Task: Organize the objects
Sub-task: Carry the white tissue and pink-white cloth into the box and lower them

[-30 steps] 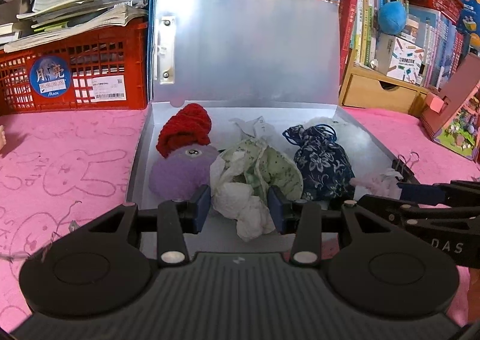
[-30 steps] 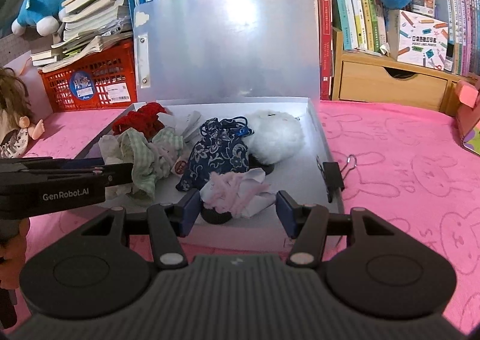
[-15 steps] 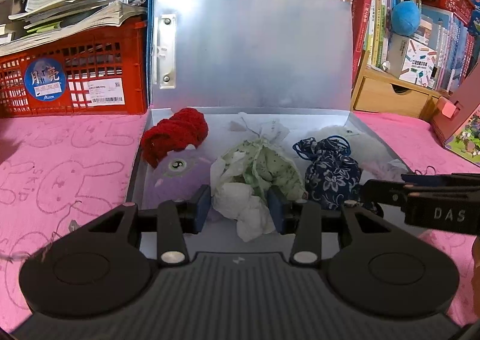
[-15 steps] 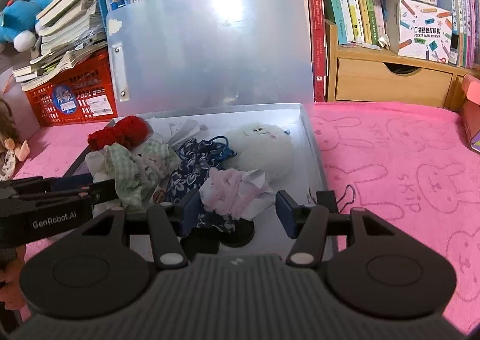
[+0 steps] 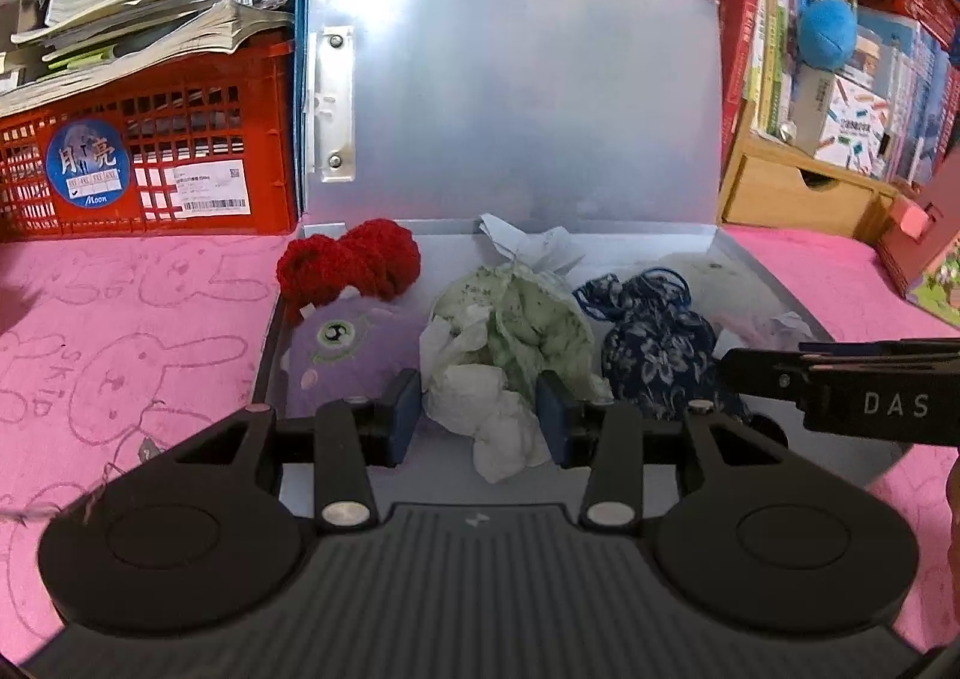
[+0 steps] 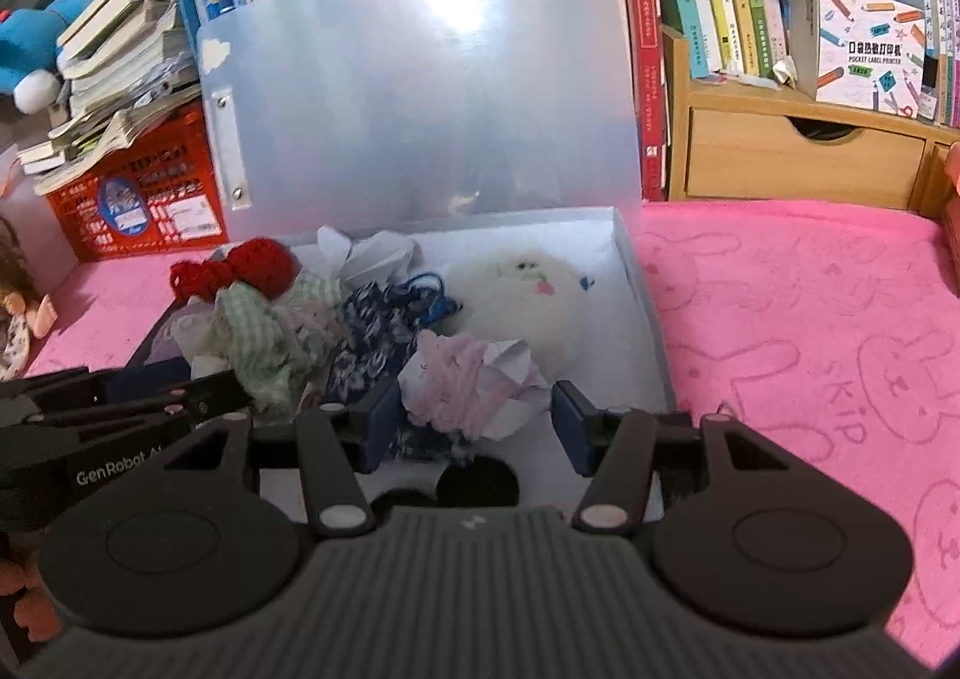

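Two close wrist views, angled down, sharing the open box [image 5: 744, 265] [image 6: 636, 283].

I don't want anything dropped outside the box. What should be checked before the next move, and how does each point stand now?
1. Translucent plastic box lid upright, box open: ok.
2. Left tongs around the crumpled white tissue; firm grip: cannot tell.
3. Right tongs around the pink-and-white crumpled wad; firm grip: cannot tell.
4. Navy floral drawstring pouch inside the box: ok.
5. Red crocheted piece fully inside: not ok, it overhangs the box's left edge.
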